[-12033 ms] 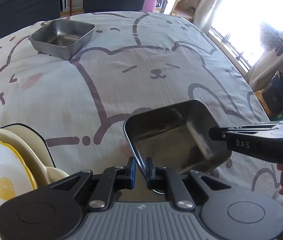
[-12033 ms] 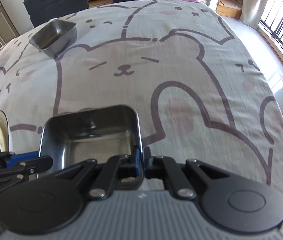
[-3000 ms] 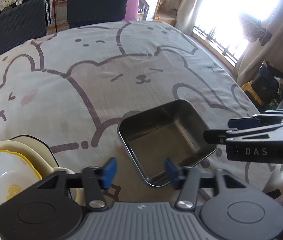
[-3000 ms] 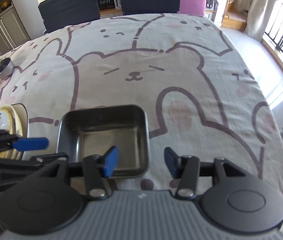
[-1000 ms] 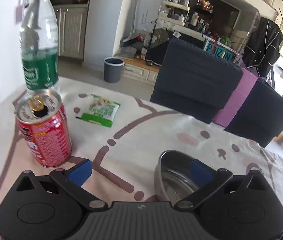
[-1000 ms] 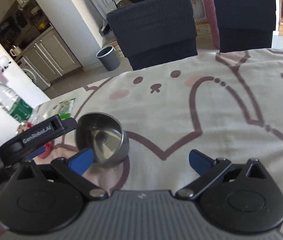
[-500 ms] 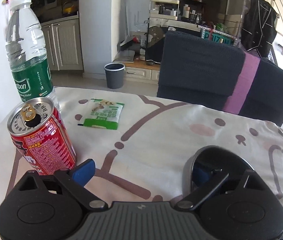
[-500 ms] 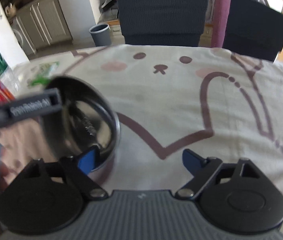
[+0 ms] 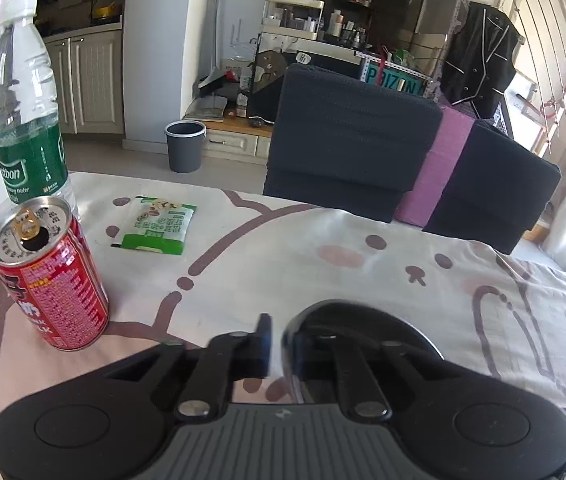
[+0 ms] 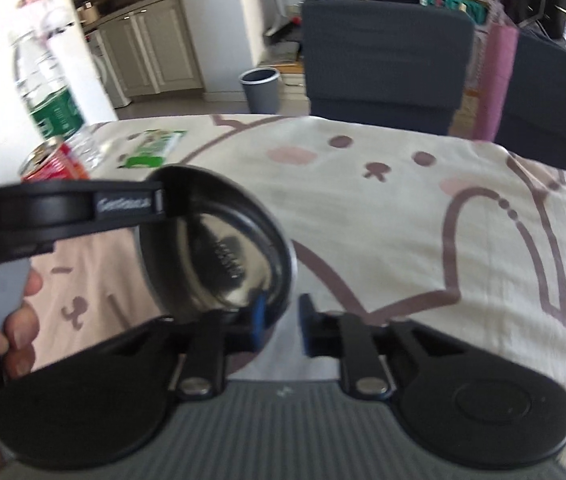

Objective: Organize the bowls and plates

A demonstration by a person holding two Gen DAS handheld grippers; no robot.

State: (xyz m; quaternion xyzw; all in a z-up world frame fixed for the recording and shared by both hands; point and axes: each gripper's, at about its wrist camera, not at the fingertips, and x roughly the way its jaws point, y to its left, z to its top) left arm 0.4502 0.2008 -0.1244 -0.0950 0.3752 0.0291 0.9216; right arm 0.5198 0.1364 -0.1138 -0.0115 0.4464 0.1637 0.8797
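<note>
A small round steel bowl is tilted above the bear-print tablecloth. My left gripper is shut on the bowl's rim, which looks dark in the left wrist view. The left gripper also shows from the side in the right wrist view, reaching the bowl's far rim. My right gripper has its fingers close on both sides of the bowl's near rim, with a small gap still showing at the outer pad.
A red drink can, a water bottle and a green snack packet stand at the table's left. Dark chairs line the far edge. Bare tablecloth lies to the right.
Both grippers left the square steel tray and moved to the round bowl. In the last half second the left gripper shut on its rim and the right fingers narrowed around the near rim.
</note>
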